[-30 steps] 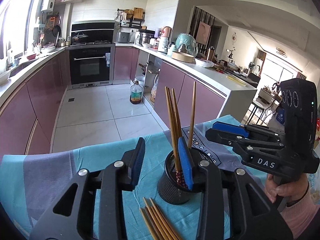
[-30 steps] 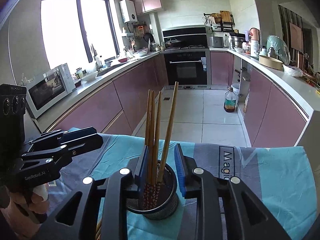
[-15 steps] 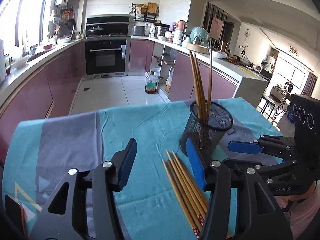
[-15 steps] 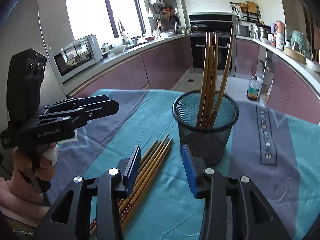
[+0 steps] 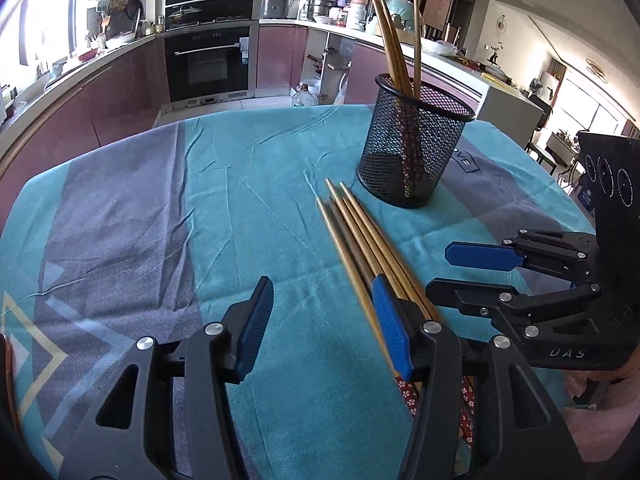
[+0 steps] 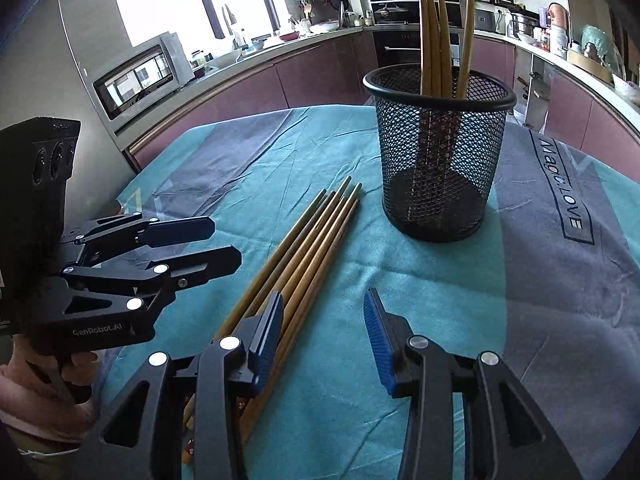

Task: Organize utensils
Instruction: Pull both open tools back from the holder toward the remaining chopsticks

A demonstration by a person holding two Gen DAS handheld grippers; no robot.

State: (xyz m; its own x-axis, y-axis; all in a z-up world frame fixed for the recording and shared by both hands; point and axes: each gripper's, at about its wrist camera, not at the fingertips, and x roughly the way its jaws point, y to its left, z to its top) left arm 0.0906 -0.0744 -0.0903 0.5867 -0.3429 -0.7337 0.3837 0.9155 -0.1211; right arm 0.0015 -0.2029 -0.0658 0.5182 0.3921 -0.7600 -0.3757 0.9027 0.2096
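Your left gripper (image 5: pixel 322 320) hangs released, nothing between its pads; the loose chopsticks (image 5: pixel 362 240) lie on the teal cloth (image 5: pixel 248 184) under its right finger (image 5: pixel 390 330). Your right gripper (image 6: pixel 324 326) is also released, the bundle under its left finger (image 6: pixel 266 334). 4 chopsticks stand in the mesh cup (image 6: pixel 438 168) beyond.

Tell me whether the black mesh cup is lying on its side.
No, the black mesh cup stands upright on the teal tablecloth, wooden chopsticks inside.

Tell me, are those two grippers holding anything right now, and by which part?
Nothing is held. The left gripper and right gripper both stand open above the loose chopsticks lying on the tablecloth, beside the mesh cup.
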